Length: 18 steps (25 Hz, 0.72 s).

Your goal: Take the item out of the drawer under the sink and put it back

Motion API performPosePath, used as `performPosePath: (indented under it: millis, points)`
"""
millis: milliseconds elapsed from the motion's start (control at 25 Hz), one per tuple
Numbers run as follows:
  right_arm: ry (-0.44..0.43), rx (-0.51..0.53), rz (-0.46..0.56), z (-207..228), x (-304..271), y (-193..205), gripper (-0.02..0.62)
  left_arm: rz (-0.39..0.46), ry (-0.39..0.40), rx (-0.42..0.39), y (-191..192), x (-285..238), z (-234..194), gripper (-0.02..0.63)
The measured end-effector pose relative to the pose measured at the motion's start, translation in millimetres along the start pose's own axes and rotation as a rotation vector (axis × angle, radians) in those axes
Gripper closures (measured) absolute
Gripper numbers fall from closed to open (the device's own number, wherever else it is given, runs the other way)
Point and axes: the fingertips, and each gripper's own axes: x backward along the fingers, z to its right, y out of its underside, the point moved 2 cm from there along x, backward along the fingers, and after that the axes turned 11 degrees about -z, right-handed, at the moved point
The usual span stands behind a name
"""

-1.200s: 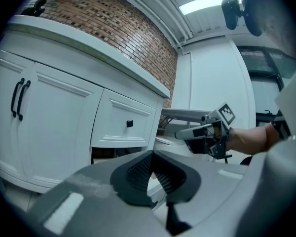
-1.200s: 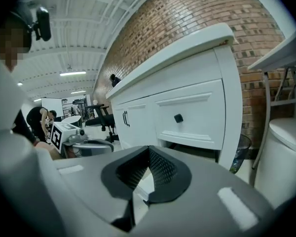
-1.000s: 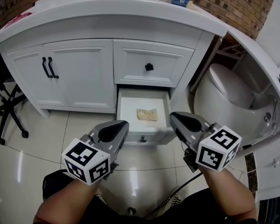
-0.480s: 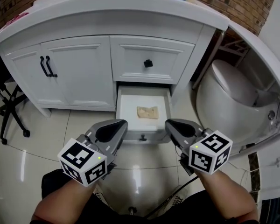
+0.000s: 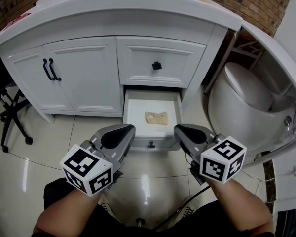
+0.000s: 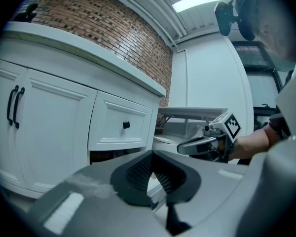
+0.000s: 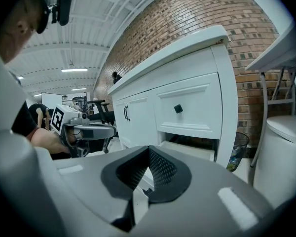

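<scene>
Below, glossy tile floor [image 5: 37,154], white vanity [image 5: 86,78], open drawer [image 5: 136,117], brick wall [image 5: 246,0]

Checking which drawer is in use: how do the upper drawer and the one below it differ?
The upper white panelled drawer is shut flush with the white sink cabinet; the lower white drawer is pulled out. The lower one shows a tan crumpled item lying inside; the upper one's inside is hidden. Both are white, each with a small dark knob.
</scene>
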Motion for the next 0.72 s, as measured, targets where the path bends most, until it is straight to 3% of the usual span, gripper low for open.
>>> performPosePath:
  millis: [720]
  points:
    - [-0.023,0.015,0.048,-50.6,52.3,2.3,0.588,0.019,0.018,-0.026,-6.6,45.2,55.4,0.6]
